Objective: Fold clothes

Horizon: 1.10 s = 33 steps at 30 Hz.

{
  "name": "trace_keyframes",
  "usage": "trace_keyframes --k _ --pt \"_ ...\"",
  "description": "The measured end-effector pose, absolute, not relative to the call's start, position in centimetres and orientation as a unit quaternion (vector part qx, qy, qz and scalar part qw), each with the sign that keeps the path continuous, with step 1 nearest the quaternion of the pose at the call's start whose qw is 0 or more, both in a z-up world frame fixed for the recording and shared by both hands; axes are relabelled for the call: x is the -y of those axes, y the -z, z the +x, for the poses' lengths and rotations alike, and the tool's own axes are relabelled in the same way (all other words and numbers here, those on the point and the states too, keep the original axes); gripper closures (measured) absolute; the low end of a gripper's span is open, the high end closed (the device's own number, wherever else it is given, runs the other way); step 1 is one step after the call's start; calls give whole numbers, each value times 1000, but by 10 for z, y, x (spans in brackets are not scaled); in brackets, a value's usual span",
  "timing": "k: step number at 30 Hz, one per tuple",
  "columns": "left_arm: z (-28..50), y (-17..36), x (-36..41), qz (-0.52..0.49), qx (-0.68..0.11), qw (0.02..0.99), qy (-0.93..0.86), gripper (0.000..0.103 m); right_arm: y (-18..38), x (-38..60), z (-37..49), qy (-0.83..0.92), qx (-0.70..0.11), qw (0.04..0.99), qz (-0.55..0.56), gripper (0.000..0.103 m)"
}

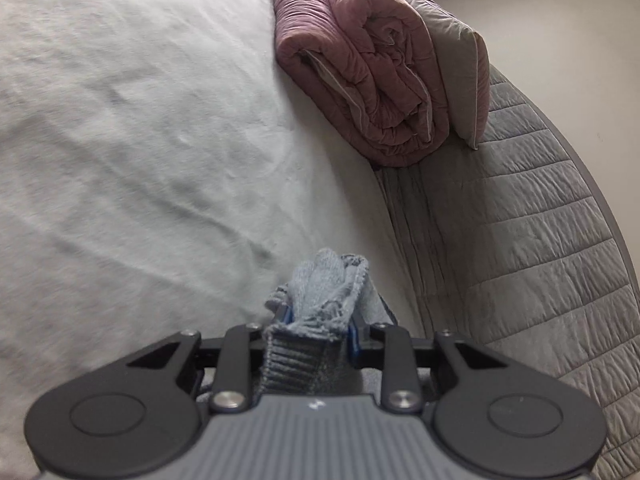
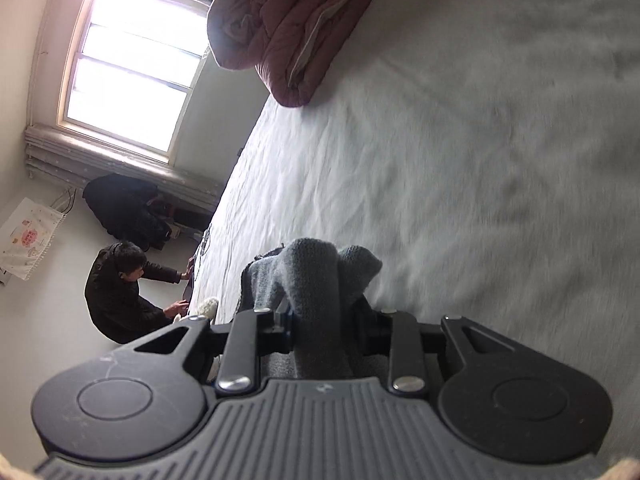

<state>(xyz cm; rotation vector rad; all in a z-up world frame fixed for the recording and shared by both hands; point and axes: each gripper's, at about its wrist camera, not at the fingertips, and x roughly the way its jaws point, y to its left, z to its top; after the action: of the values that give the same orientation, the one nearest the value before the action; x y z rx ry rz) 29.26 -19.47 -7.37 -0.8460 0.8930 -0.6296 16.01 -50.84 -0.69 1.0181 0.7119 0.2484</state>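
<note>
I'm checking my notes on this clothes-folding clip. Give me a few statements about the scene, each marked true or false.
1. The left claw grips grey knit fabric. True.
2. The right claw is empty. False: it is shut on bunched grey knit fabric too.
3. A rolled pink quilt lies on the bed. True.
4. The bed sheet is dark blue. False: it is white.
5. A person crouches beside the bed, below the window in the right wrist view. True.
</note>
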Motion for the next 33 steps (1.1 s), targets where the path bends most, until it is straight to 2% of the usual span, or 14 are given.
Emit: trace_keyframes --k 8,15,16,18,20,22,26,27,28,30,31,33 --pt "339 74 270 -395 -392 779 290 76 -2 560 220 -87 -311 836 443 73" --pt "366 97 305 -380 -383 798 267 75 33 594 241 -49 -298 852 427 72" --pt "367 101 307 -368 -383 807 258 73 40 596 241 -40 -297 855 424 70" --pt "370 107 311 -343 -380 824 242 68 50 595 238 -22 -286 865 412 52" --pt "369 102 312 -321 -365 840 239 62 50 593 230 -14 -270 879 392 50" --pt "367 92 309 -298 -342 860 231 61 42 587 224 -4 -258 897 360 48" --pt "363 72 302 -276 -282 891 225 62 16 568 202 34 -190 947 259 48" --pt "362 69 302 -274 -272 894 229 66 13 562 199 34 -174 955 239 50" --pt "361 66 303 -272 -264 894 237 71 11 555 197 35 -160 962 219 52" --pt "360 64 311 -261 -257 894 259 76 10 542 197 32 -143 973 181 64" --pt "358 65 317 -250 -256 894 271 81 11 536 199 30 -142 976 163 66" --pt "356 68 329 -220 -256 897 286 83 17 527 207 32 -152 978 136 71"
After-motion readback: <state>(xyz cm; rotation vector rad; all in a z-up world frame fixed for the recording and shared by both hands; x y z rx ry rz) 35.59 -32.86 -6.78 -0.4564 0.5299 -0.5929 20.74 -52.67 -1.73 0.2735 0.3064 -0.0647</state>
